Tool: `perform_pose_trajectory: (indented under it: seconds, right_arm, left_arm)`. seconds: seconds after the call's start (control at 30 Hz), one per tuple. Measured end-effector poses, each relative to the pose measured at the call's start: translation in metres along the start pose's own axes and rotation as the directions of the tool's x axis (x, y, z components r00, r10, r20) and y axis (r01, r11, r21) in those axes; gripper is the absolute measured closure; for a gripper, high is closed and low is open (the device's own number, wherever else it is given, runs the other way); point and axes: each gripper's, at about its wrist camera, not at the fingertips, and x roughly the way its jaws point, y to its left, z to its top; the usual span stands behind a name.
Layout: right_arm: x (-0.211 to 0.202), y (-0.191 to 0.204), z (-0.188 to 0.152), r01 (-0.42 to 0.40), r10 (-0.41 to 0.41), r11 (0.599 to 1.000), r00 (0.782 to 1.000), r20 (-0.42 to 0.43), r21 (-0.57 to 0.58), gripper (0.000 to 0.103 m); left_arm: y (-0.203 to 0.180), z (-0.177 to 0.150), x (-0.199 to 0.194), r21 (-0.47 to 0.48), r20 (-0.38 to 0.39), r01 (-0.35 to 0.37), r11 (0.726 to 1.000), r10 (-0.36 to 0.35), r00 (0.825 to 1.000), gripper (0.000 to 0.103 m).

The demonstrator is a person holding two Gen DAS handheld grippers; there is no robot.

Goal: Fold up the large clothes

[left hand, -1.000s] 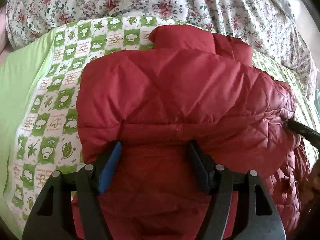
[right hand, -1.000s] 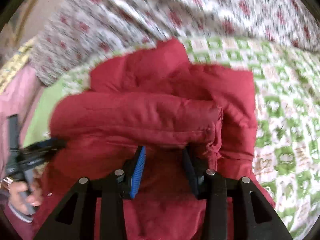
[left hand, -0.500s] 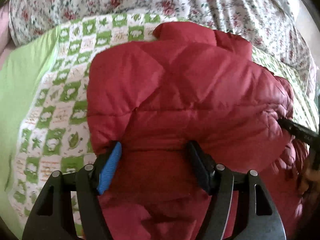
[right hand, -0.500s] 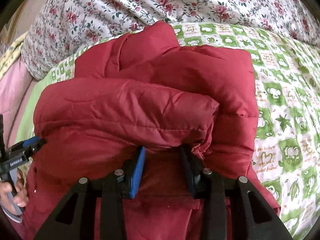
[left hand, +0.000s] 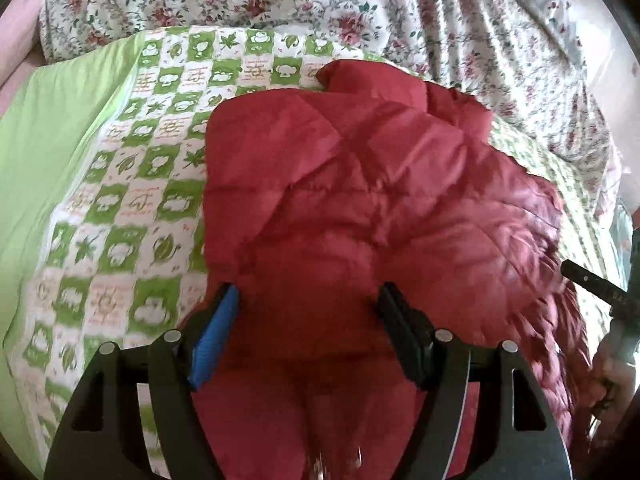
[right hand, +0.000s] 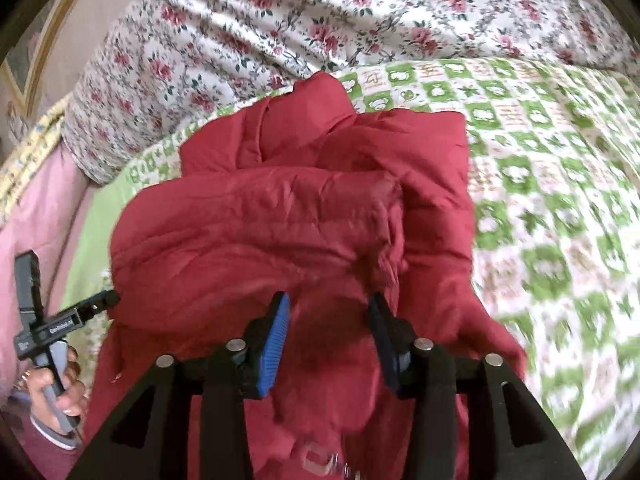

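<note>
Green-checked bedspread [left hand: 120, 208] bears red padded jacket [left hand: 360, 200]; right gripper [right hand: 328, 320] opening.

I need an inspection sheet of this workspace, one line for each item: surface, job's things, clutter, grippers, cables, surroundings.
Surface: bed with a green-and-white checked sheet, plain green border at one side.
Job's things: one red padded jacket, partly folded, lying on the sheet.
Clutter: nothing seen.
Grippers: left gripper open, jacket fabric between its fingers, not pinched; right gripper opening, a jacket fold between its fingers. A hand holds the left gripper's handle.
Cables: nothing seen.
Surroundings: floral quilt bunched behind the jacket; pink fabric beside the bed.
</note>
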Motion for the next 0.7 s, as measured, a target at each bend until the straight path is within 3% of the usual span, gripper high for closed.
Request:
perform_pose_trajectory:
  seconds: [0.1, 0.33, 0.47, 0.7]
  right_arm:
    - [-0.02, 0.001, -0.009, 0.0, 0.0, 1.0, 1.0, -0.004, 0.003, 0.043]
    - [-0.058, 0.003, -0.033, -0.008, 0.008, 1.0, 1.0, 0.005, -0.009, 0.042]
    - [-0.075, 0.005, -0.048, -0.012, 0.012, 1.0, 1.0, -0.016, -0.017, 0.033]
    - [-0.113, -0.001, -0.085, 0.012, -0.012, 0.999, 1.0, -0.002, -0.036, 0.029]
  left_arm:
    - [-0.004, -0.014, -0.014, 0.022, 0.003, -0.002, 1.0, 0.002, 1.0, 0.031]
    - [0.001, -0.039, -0.042, 0.005, 0.012, 0.015, 1.0, -0.016, 1.0, 0.031]
    - [0.008, -0.055, -0.057, -0.021, -0.003, 0.017, 1.0, -0.017, 1.0, 0.031]
    - [0.031, -0.1, -0.082, -0.092, -0.03, 0.021, 0.996, -0.024, 0.999, 0.03]
